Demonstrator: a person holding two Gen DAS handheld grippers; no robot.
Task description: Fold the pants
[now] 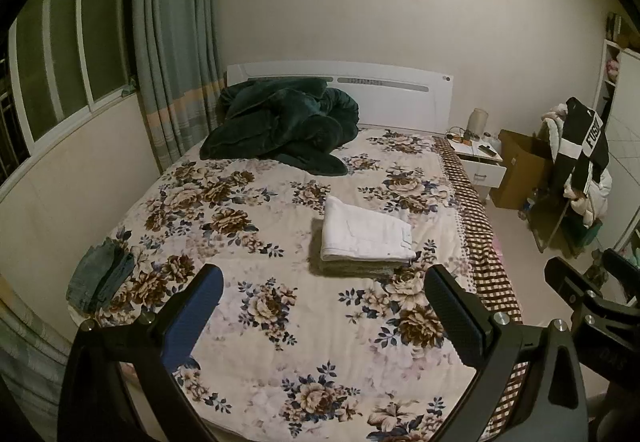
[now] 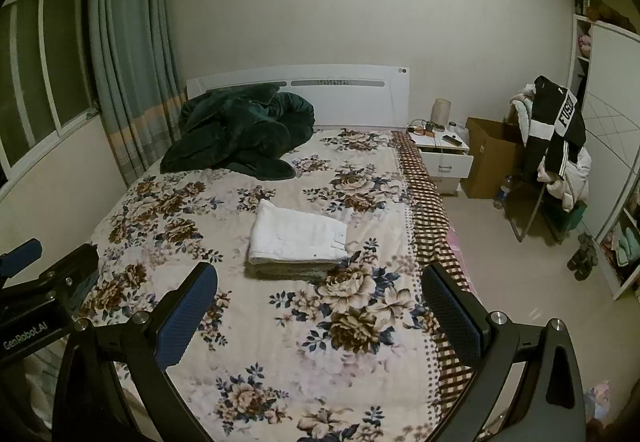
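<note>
White pants lie folded in a neat rectangle on top of a stack of folded clothes on the floral bed; they also show in the right wrist view. Blue jeans lie crumpled at the bed's left edge. My left gripper is open and empty, held above the near part of the bed, short of the stack. My right gripper is open and empty, also above the near bed, and shows at the right of the left wrist view.
A dark green blanket is heaped by the white headboard. A nightstand, a cardboard box and a chair piled with clothes stand right of the bed. Curtains and a window are at the left.
</note>
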